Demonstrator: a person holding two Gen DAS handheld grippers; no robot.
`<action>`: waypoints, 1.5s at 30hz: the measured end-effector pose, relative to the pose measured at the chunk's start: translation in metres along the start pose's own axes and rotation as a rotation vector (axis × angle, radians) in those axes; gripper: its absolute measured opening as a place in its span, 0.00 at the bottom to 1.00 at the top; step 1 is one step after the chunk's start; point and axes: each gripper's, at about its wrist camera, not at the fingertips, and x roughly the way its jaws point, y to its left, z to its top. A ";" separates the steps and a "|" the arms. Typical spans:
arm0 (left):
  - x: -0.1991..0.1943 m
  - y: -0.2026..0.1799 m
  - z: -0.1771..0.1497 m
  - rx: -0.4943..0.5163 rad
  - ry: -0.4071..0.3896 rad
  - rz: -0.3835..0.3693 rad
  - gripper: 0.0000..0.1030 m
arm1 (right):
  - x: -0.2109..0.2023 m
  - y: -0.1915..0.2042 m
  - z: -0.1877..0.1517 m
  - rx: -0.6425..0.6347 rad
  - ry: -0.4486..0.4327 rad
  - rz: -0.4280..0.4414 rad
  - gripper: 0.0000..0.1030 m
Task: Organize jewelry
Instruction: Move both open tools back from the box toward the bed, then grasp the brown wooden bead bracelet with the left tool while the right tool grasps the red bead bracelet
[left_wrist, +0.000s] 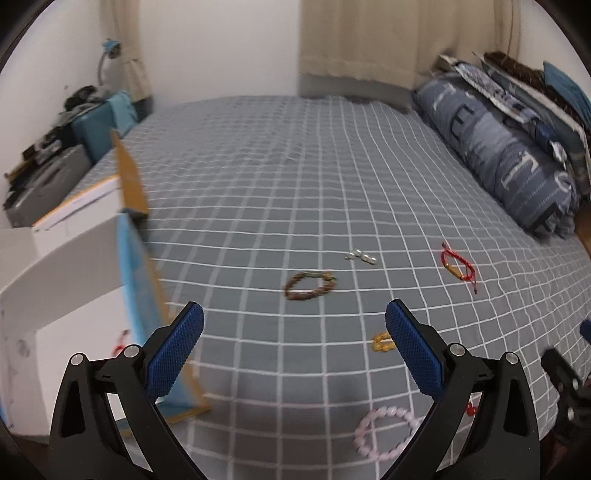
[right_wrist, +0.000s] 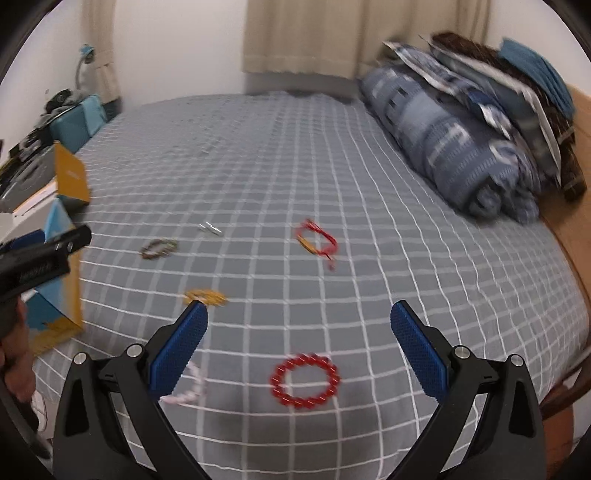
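Red bead bracelet (right_wrist: 305, 381): right wrist view only

Both views motion-blurred. Left wrist: gold bracelet (left_wrist: 382, 342) half hidden behind a gripper finger (left_wrist: 413, 354); pink bead bracelet (left_wrist: 384, 432) clipped by the same finger; red item (left_wrist: 470, 408) mostly occluded, can't ID. Silver pieces (left_wrist: 360, 256) too small to tell. Right wrist: pink bracelet (right_wrist: 188, 387) partly hidden; box (right_wrist: 55, 295) cut by left edge.
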 end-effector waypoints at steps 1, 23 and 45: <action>0.013 -0.004 0.000 0.006 0.010 -0.010 0.94 | 0.006 -0.006 -0.006 0.011 0.011 -0.005 0.93; 0.166 -0.020 0.004 0.027 0.131 0.070 0.94 | 0.107 -0.042 -0.070 0.000 0.158 0.053 0.92; 0.181 -0.005 0.002 -0.025 0.201 -0.023 0.15 | 0.115 -0.031 -0.067 -0.016 0.178 0.057 0.14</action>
